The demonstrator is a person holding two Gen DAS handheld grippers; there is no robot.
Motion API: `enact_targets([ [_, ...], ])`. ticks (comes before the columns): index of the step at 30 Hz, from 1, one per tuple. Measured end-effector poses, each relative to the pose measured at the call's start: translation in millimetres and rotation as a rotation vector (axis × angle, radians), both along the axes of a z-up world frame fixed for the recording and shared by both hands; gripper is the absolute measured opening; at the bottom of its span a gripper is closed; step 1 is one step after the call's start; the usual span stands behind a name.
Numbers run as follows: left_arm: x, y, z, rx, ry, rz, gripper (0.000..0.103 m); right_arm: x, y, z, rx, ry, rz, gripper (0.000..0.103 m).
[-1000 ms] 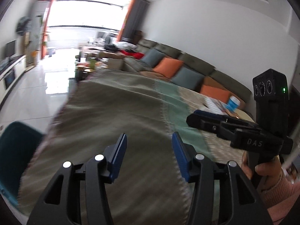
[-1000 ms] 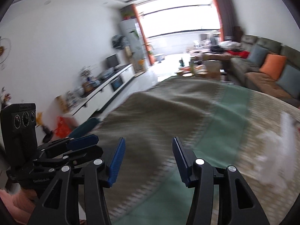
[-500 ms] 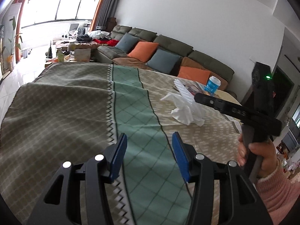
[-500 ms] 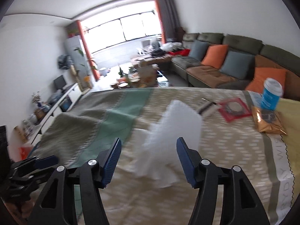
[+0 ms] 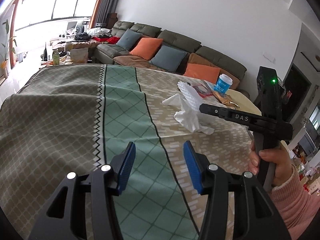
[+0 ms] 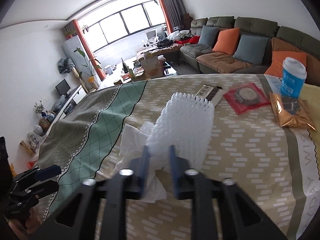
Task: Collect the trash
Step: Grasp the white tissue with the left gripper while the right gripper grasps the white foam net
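A white foam net sleeve (image 6: 186,124) lies on a crumpled white tissue (image 6: 132,142) on the patterned tablecloth (image 6: 250,160). My right gripper (image 6: 159,162) has its blue pads narrowed around the near end of the foam net and tissue. In the left wrist view the same white trash (image 5: 188,110) lies to the right, with the right gripper's finger (image 5: 226,115) over it. My left gripper (image 5: 159,168) is open and empty above the green stripe (image 5: 128,120).
Behind the trash lie a black-and-white wrapper (image 6: 210,94), a red packet (image 6: 246,100), a gold bag (image 6: 290,114) and a blue paper cup (image 6: 293,78). A sofa with orange and grey cushions (image 5: 160,50) stands beyond the table.
Both views swung right from the bare cloth to the trash. My right gripper moved onto the foam net and its jaws narrowed from wide open. The left gripper stayed open.
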State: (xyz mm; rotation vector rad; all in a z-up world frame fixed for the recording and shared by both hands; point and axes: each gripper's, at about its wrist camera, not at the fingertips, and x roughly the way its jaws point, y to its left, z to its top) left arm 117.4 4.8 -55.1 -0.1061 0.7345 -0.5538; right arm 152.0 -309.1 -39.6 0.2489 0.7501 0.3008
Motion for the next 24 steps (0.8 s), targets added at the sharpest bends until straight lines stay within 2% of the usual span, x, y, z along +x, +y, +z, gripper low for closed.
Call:
enact_targets([
  [12, 34, -47, 3, 0.026, 0.031, -0.101, 0.051, -21, -33, 12, 0.066, -0.046, -0.024, 0.01],
  [24, 80, -95, -19, 0.075, 0.138, -0.14, 0.05, -45, -65, 14, 0.121, -0.062, -0.047, 0.01],
])
